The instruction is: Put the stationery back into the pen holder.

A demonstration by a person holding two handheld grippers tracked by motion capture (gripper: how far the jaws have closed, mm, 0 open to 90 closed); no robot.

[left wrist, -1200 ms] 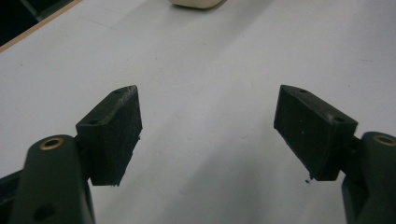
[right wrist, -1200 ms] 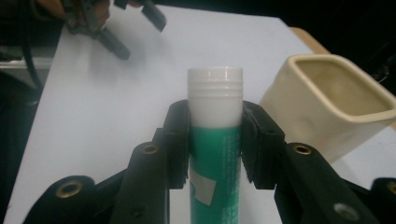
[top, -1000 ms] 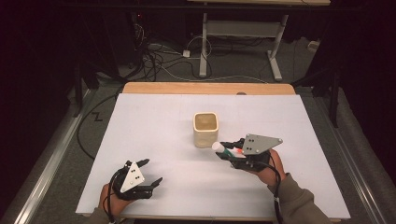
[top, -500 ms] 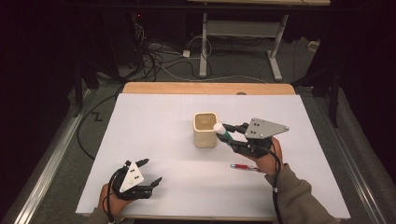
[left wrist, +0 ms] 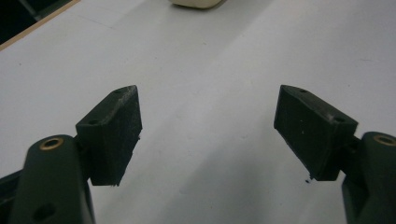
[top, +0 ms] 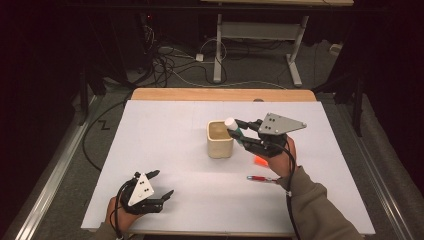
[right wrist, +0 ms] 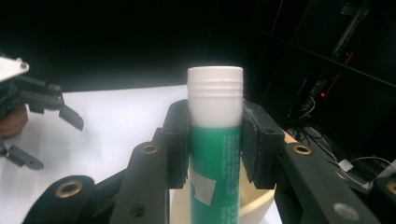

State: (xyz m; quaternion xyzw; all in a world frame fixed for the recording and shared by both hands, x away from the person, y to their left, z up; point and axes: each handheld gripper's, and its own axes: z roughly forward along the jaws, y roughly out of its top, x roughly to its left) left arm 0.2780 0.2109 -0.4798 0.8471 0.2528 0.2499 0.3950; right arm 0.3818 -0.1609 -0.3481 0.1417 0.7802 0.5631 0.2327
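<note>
the right gripper [right wrist: 215, 140] had its jaws drawn in part way and clamped on a glue stick [right wrist: 215, 154], one pad on each side of the green barrel just under the white ribbed cap. in the high view the glue stick [top: 233, 128] was held aloft at the rim of a cream cup [top: 220, 139], which stood near the middle of the tabletop [top: 150, 135], a little toward its far edge.

the stick looked light and stiff, a smooth plastic tube that could twist or slide between flat pads. the barrel below the cap seemed the sound place to grip, since the cap might pull off.

the left gripper [left wrist: 208, 135] stood wide open with nothing between its jaws, resting near the tabletop's near left corner [top: 150, 192].

the stick's lower end was cut off below the frame in the right gripper view, so whether it had cleared the cup's rim could not be told. a red pen-like thing [top: 261, 178] and an orange thing [top: 259, 161] lay by the right hand [top: 280, 160], the orange one partly hidden and hard to name.
</note>
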